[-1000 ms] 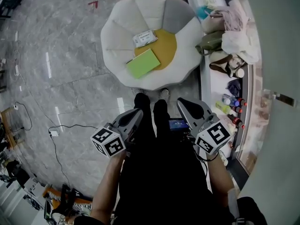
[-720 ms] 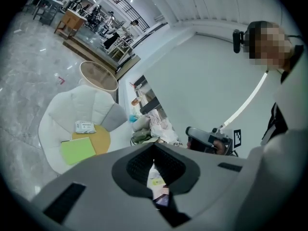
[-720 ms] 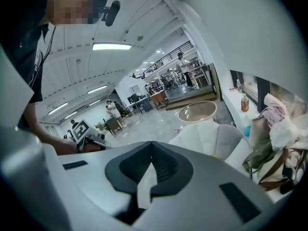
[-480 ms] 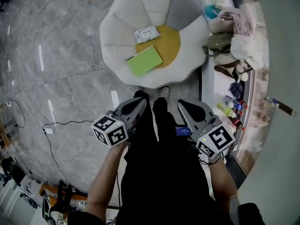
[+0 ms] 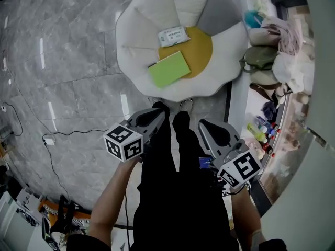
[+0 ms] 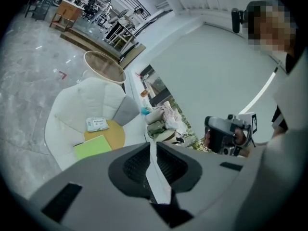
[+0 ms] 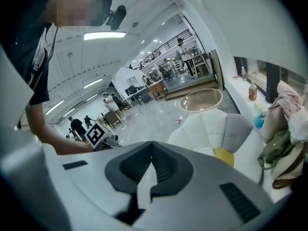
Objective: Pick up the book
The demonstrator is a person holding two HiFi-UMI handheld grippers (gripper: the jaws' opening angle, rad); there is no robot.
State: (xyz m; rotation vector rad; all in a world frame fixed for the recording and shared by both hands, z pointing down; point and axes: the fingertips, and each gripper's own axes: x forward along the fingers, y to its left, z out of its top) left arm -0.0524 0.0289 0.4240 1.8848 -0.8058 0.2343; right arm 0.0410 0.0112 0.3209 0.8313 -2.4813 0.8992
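There's the book (image 5: 168,69) — bright green, lying flat on the flower-shaped seat (image 5: 133,41). It's on the seat's near-left part, with its far end lapping over the yellow disc (image 5: 201,48) in the middle. Its long axis sits on a slant: from the head camera it runs from lower left up to upper right. So one short end points out toward the seat's left rim and the other in toward the yellow centre, and no edge squares up with the person. Just beyond it, and apart from it, lies a white packet of wipes (image 5: 174,35), also askew. Both grippers hang in front of the person's dark trousers, short of the seat and aimed toward it. The left gripper (image 5: 158,113) has its fingers opening — only a thin slit shows between them, with nothing in it. The right gripper (image 5: 203,123) has its fingers pressed together at the tips, holding nothing. Off to the right, a white ledge (image 5: 236,101) carries bags (image 5: 261,56) and some bottles.
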